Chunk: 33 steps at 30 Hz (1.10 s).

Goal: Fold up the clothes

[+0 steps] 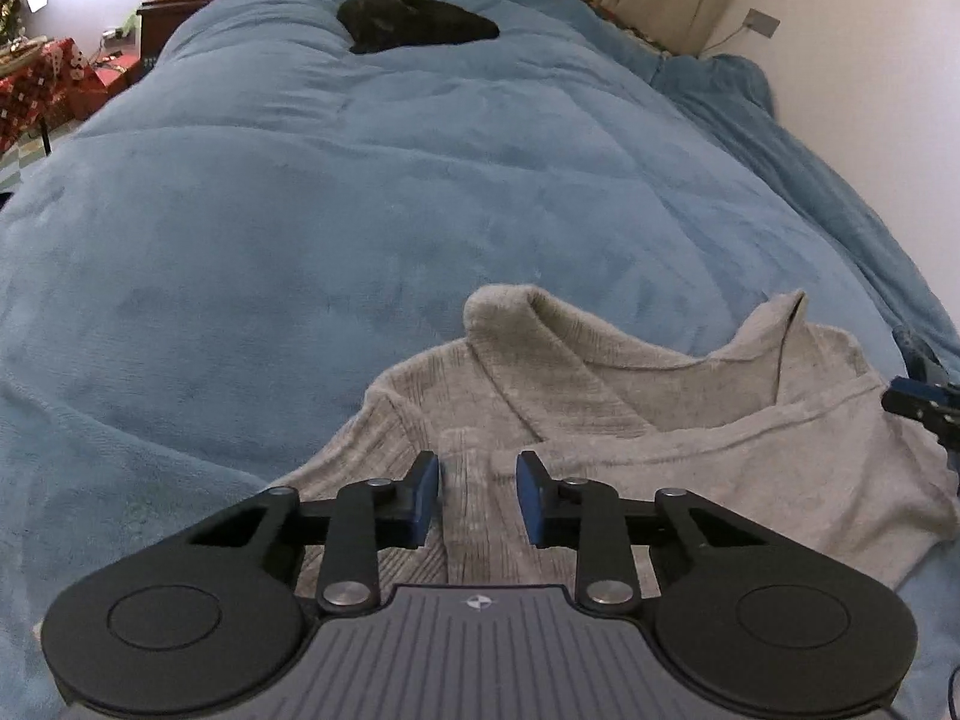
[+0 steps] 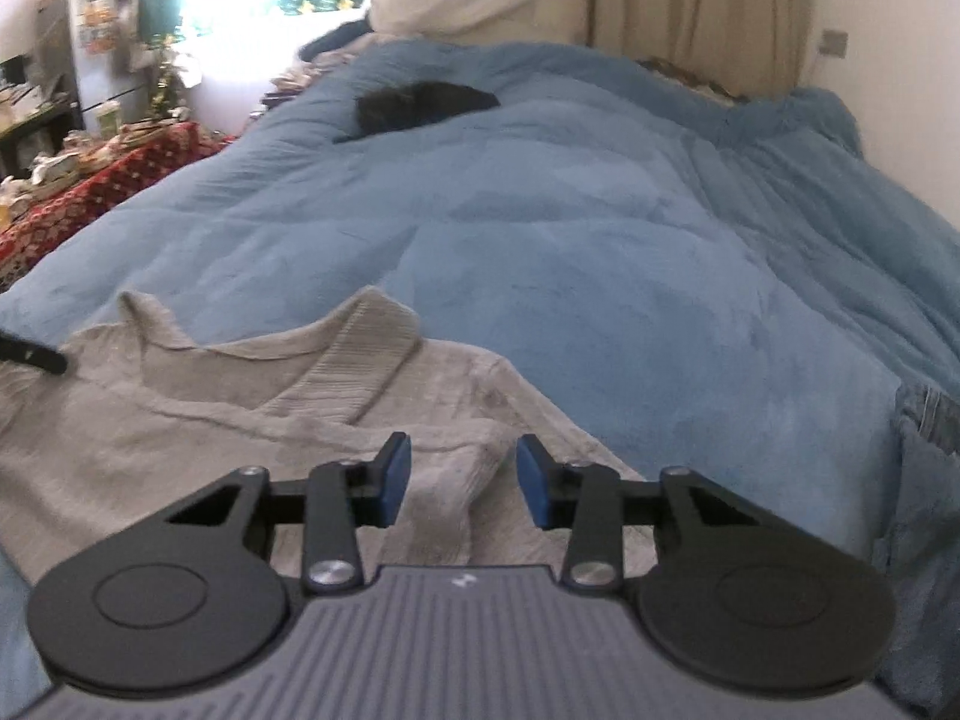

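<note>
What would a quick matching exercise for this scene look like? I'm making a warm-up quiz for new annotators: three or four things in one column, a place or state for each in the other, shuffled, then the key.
Things
1. sweater
2. dark garment
3. left gripper
4. blanket

Places or states
A. covers the whole bed, blue
B. lies at the far end of the bed
C. open, above grey knit
D. spread out on the near part of the bed, collar standing up

Pairs: 1-D, 2-B, 3-C, 4-A
</note>
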{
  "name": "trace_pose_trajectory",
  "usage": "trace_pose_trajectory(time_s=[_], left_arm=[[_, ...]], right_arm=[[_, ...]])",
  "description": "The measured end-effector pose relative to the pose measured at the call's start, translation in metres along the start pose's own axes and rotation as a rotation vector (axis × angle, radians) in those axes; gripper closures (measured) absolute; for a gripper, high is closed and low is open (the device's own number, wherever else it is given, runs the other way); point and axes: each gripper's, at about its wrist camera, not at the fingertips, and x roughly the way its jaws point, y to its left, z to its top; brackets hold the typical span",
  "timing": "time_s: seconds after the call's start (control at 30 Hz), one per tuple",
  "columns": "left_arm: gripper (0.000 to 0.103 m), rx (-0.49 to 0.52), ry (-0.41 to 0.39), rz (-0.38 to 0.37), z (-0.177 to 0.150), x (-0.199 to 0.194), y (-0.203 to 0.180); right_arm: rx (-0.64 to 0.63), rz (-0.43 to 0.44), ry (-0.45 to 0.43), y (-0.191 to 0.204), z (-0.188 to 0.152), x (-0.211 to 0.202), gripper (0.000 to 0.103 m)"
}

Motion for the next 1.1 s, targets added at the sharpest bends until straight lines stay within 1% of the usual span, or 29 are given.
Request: trace_pose_trajectory(time_s=[0.03,0.07,0.1,0.13,0.17,0.27,0.33,0.37,0.47,0.57,0.63,0.67,0.7,0.73,0.8,0.83,0.87,0.93,0.97,1.03,1.1], left_arm=[[0.093,-0.006,-0.001,-0.002,-0.002,0.002,0.002],[0.094,-0.009,-0.008,-0.002,-0.004,0.002,0.003],[0.094,-0.012,-0.033,-0.003,-0.007,-0.002,0.004],[0.094,-0.01,-0.075,-0.005,-0.01,-0.008,0.003],[0.094,-0.002,-0.122,-0.012,-0.012,-0.017,0.001],[0.094,0.023,-0.283,-0.032,-0.023,-0.047,-0.004],[0.094,0.04,-0.338,-0.009,-0.028,-0.056,-0.006],[0.094,0.047,-0.342,0.011,-0.03,-0.055,-0.006],[0.094,0.048,-0.311,0.073,-0.036,-0.038,-0.003],[0.094,0.03,-0.274,0.109,-0.042,-0.023,0.001],[0.092,0.029,-0.24,0.123,-0.044,-0.015,-0.001],[0.091,0.032,-0.229,0.129,-0.045,-0.014,-0.002],[0.085,0.035,-0.224,0.133,-0.045,-0.014,-0.003],[0.08,0.038,-0.232,0.132,-0.044,-0.017,-0.003],[0.066,0.043,-0.251,0.132,-0.044,-0.023,-0.005],[0.064,0.046,-0.265,0.131,-0.043,-0.028,-0.006],[0.064,0.048,-0.28,0.131,-0.042,-0.033,-0.006],[0.064,0.063,-0.308,0.122,-0.041,-0.044,-0.012],[0.064,0.075,-0.321,0.114,-0.04,-0.049,-0.016],[0.07,0.114,-0.335,0.084,-0.04,-0.057,-0.029],[0.07,0.17,-0.316,0.045,-0.039,-0.058,-0.049]], right_arm=[[0.004,-0.003,0.011,0.0,0.0,0.005,0.063],[0.003,-0.002,0.019,0.0,0.001,0.01,0.082],[-0.002,0.0,0.021,0.002,0.0,0.013,0.101],[-0.007,0.001,0.021,0.003,0.0,0.014,0.1],[-0.015,0.0,-0.001,0.006,-0.001,0.011,0.101],[-0.03,-0.006,-0.09,0.01,-0.004,-0.005,0.101],[-0.032,-0.02,-0.098,0.011,-0.006,-0.003,0.101],[-0.033,-0.027,-0.097,0.011,-0.008,-0.001,0.101],[-0.036,-0.05,-0.095,0.012,-0.012,0.005,0.101],[-0.046,-0.071,-0.077,0.013,-0.016,0.011,0.099],[-0.054,-0.082,-0.056,0.014,-0.017,0.015,0.09],[-0.054,-0.083,-0.059,0.013,-0.016,0.013,0.074],[-0.053,-0.083,-0.066,0.012,-0.016,0.011,0.066],[-0.044,-0.072,-0.082,0.009,-0.014,0.004,0.066],[-0.022,-0.049,-0.114,0.006,-0.013,-0.014,0.066],[-0.016,-0.035,-0.127,0.006,-0.015,-0.025,0.066],[-0.011,-0.022,-0.14,0.005,-0.017,-0.036,0.068],[-0.007,0.006,-0.148,0.007,-0.023,-0.057,0.085],[-0.017,0.017,-0.134,0.011,-0.032,-0.064,0.097],[-0.042,0.036,-0.103,0.02,-0.049,-0.076,0.097],[-0.065,0.058,-0.088,0.03,-0.067,-0.08,0.097]])
